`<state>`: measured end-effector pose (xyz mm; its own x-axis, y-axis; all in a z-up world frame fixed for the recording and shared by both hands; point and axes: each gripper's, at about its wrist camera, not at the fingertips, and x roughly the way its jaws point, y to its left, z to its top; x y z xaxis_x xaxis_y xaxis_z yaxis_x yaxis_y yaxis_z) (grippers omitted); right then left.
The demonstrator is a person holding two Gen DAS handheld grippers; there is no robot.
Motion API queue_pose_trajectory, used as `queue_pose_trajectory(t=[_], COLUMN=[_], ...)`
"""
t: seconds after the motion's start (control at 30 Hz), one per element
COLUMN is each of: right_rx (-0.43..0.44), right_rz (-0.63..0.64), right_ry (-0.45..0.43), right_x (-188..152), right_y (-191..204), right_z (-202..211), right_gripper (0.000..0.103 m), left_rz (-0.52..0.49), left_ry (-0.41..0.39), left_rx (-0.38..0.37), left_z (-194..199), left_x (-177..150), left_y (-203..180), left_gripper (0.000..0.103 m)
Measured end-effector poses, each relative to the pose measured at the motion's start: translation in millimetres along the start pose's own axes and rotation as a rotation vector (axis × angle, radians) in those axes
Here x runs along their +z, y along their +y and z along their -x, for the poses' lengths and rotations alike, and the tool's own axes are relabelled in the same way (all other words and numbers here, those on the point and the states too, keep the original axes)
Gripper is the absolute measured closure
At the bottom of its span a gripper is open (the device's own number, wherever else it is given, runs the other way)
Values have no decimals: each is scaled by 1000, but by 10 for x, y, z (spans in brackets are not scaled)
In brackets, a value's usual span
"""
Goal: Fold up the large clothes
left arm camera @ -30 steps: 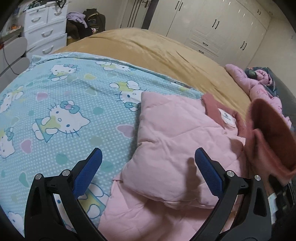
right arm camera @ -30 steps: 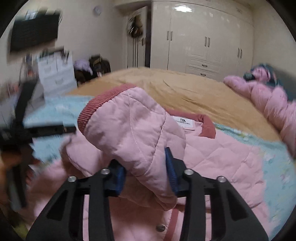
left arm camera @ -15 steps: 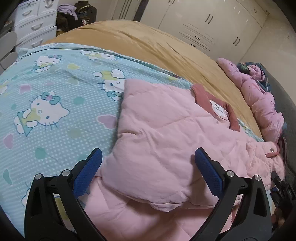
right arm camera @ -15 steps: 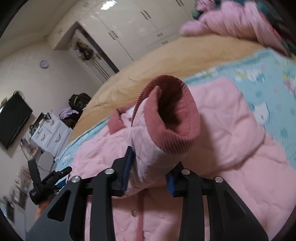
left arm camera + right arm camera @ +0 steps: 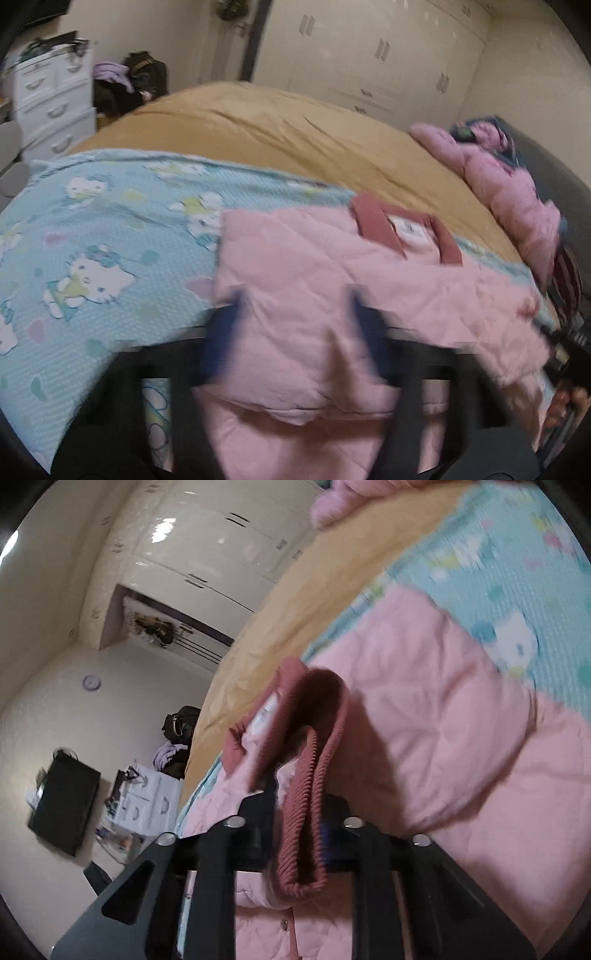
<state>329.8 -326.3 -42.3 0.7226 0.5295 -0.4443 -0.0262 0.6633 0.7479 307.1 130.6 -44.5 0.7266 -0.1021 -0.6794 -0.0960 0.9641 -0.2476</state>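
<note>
Two claws on pink quilted jacket [image 5: 295,280], spread on cartoon blanket [image 5: 92,236] over bed. Right claw [image 5: 299,834] clamped on ribbed sleeve cuff [image 5: 314,794]. Left claw [image 5: 291,332] has just been closing on folded sleeve edge; view blurred, pads seemingly pressing fabric. Jacket soft, puffy, light, springs back; best taken at cuffs, hems. Second pink garment [image 5: 509,192] lies near, well clear; dresser [image 5: 51,99] beyond bed.

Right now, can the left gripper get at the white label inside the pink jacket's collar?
Probably yes, but not straight away. The left gripper is closing around a fold of the pink jacket, so it would have to let go first. The white label lies uncovered further up, nothing on it.
</note>
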Motion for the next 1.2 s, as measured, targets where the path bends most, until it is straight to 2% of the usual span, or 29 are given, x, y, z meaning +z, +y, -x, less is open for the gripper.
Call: queue_pose_trajectory(t=[0.07, 0.13, 0.23, 0.33, 0.47, 0.57, 0.6, 0.63, 0.7, 0.73, 0.8, 0.87, 0.93, 1.0, 1.07, 1.2], right_rx=[15, 11, -29, -123, -191, -295, -330, -345, -338, -350, -385, -364, -305, -284, -299, -377], right_rz=[110, 220, 284, 268, 171, 144, 132, 114, 91, 105, 190, 301, 401, 485, 556, 601], right_ry=[-54, -122, -146, -99, -38, 29, 53, 50, 2, -49, -133, -167, -140, -87, -32, 88], right_x=[106, 220, 324, 322, 260, 179, 158, 141, 143, 149, 148, 111, 0, -130, -270, -501], right_y=[219, 402, 376, 151, -131, -239, -274, -302, -273, -200, -4, 257, 518, 695, 807, 828], right_z=[120, 279, 280, 82, -123, -246, -274, -252, -120, -15, 109, 136, 47, -109, -288, -658], right_gripper=[90, 90, 90, 90, 90, 81, 72, 68, 62, 61, 51, 48, 42, 33, 33, 32], left_rz=[-14, -36, -83, -86, -58, -59, -66, -69, -62, -56, -54, -60, -67, -70, -74, -79], left_ry=[50, 97, 161, 194, 202, 201, 201, 201, 202, 202, 200, 198, 198, 197, 197, 197], left_rx=[-21, -42, -61, -42, -73, -68, -61, -58, -66, -68, -69, -64, -59, -58, -56, -54], left_z=[-121, -222, -399, -559, -588, -597, -603, -598, -602, -601, -593, -584, -583, -584, -584, -589], left_x=[-58, -110, -211, -283, -285, -284, -285, -287, -290, -298, -310, -312, -306, -305, -305, -307], left_y=[-52, -135, -272, -278, -215, -209, -220, -226, -225, -242, -246, -246, -255, -252, -240, -232], left_gripper=[99, 99, 99, 99, 99, 99, 99, 99, 99, 99, 99, 99, 99, 99, 99, 99])
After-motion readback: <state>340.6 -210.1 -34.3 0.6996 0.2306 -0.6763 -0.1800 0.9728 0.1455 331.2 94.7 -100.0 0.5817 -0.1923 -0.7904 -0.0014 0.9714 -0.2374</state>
